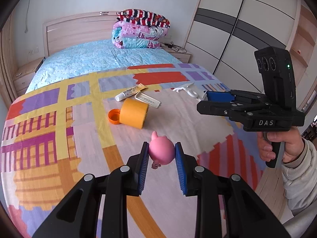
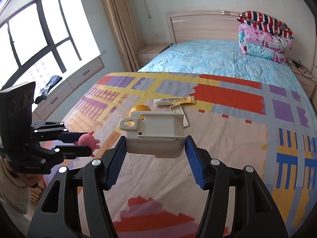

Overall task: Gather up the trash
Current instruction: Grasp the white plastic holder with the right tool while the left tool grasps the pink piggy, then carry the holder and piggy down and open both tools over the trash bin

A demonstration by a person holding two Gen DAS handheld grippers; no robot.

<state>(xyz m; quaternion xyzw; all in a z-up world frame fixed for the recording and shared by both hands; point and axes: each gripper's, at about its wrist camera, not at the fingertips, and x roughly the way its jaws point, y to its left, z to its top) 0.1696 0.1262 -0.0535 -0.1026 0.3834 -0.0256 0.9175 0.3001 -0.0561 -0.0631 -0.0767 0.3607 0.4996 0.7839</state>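
Both my grippers hold items above the patchwork bedspread (image 1: 59, 130).

My left gripper (image 1: 161, 151) pinches a pink rubber pig toy (image 1: 161, 150); my right gripper (image 2: 155, 150) clamps a white plastic holder (image 2: 156, 136). Only the left view shows the orange cap (image 1: 114, 116).

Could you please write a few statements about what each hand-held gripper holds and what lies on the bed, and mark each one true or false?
1. The left hand-held gripper grips a pink toy. True.
2. The right hand-held gripper is empty. False: it clamps a white plastic holder.
3. The orange cap lies on the blanket beside the orange cup. True.
4. The orange cup stands upright. False: it lies on its side.
5. A tube lies on the blanket. True.
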